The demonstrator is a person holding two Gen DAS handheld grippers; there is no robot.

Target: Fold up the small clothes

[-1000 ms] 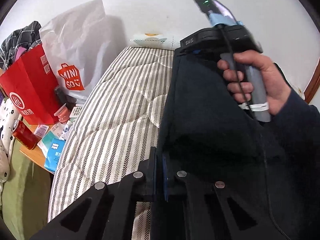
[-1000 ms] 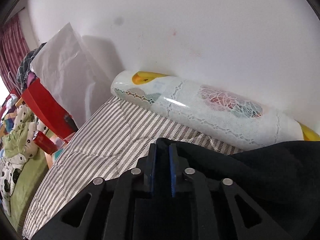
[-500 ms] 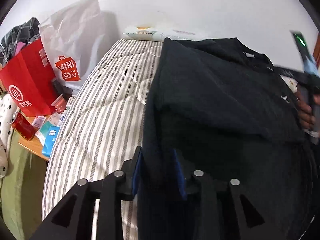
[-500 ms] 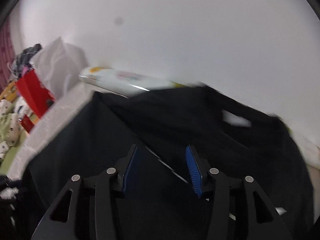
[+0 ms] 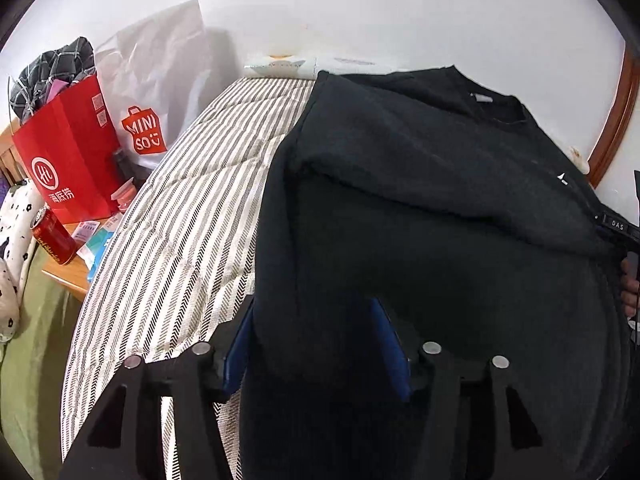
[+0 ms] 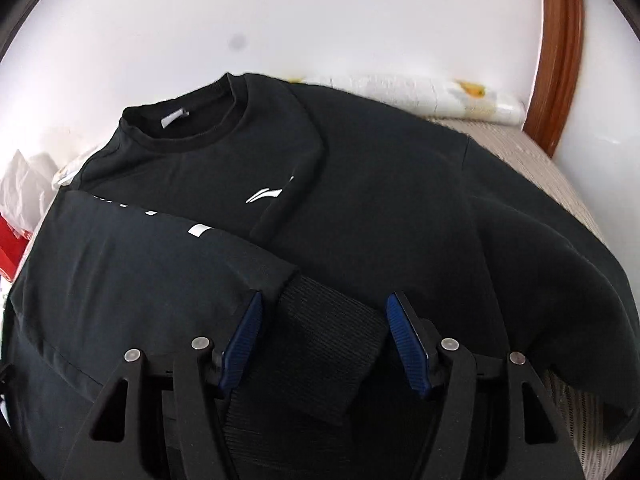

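Black crew-neck sweatshirt [image 6: 360, 208] is lying on striped bed [image 5: 180, 240], left gripper [image 5: 316, 344] and right gripper [image 6: 324, 344] both hovering spread wide, gripping nothing.

Soft, even indoor light fills both wrist views, bright on the white wall [image 6: 320, 20] ahead of the grippers. The black sweatshirt [image 5: 440, 200] reads dim, its folds nearly lost in shadow. A white shopping bag [image 5: 160, 64] to the left of the left gripper [image 5: 316, 344] casts a faint shadow on the wall. Fisheye distortion bends straight lines, with dark vignetting at the corners. The pillow [image 6: 420, 92] beyond the right gripper [image 6: 324, 344] looks slightly smeared.
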